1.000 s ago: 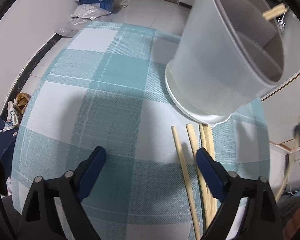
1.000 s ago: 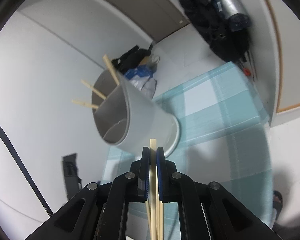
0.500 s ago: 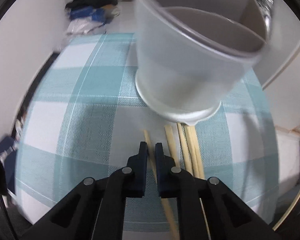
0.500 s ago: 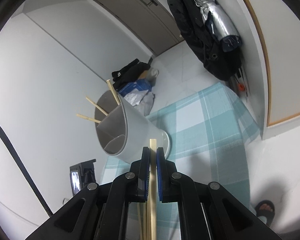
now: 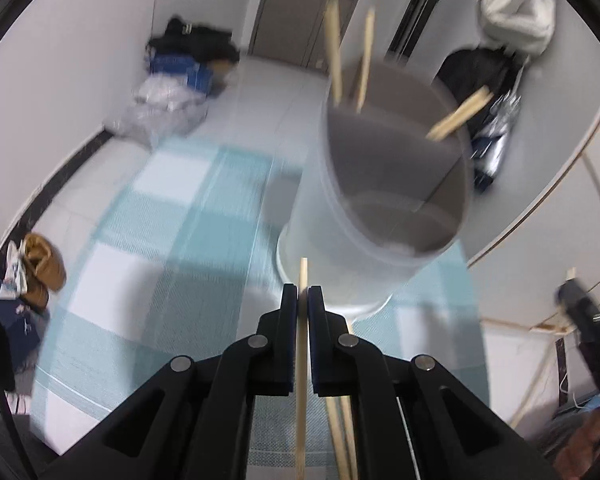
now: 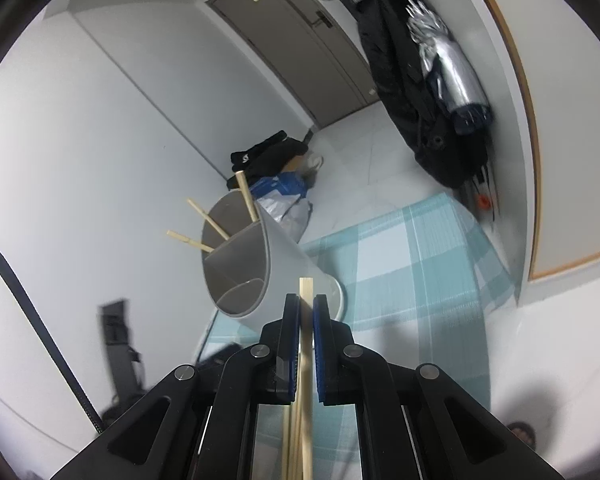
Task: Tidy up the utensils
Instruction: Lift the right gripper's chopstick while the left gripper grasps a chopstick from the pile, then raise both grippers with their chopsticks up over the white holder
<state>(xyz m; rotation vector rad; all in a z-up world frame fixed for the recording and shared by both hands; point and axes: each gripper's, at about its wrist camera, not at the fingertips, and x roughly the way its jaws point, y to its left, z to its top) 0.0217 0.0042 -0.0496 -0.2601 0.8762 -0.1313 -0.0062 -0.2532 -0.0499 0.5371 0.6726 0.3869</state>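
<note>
A white utensil holder (image 5: pixel 380 216) with a grey divided inside stands on the teal checked tablecloth (image 5: pixel 160 248), with three wooden chopsticks (image 5: pixel 334 56) sticking out of it. My left gripper (image 5: pixel 303 296) is shut on one wooden chopstick (image 5: pixel 302 360), lifted just in front of the holder's base. More chopsticks (image 5: pixel 340 440) lie on the cloth below it. In the right wrist view my right gripper (image 6: pixel 306 304) is shut on another chopstick (image 6: pixel 306 360), raised beside the holder (image 6: pixel 276 272). The other gripper (image 5: pixel 580 304) shows blurred at the left view's right edge.
The table's far edge meets a tiled floor with bags and dark clothes (image 5: pixel 188 64) piled by a door. Shoes (image 5: pixel 40 268) sit on the floor at the left. Dark coats and an umbrella (image 6: pixel 440 80) hang on the wall right of the table.
My left gripper went from wide open over the cloth to shut on one chopstick, then lifted it and tilted up towards the holder. The right gripper rose a little, still holding its chopstick.
</note>
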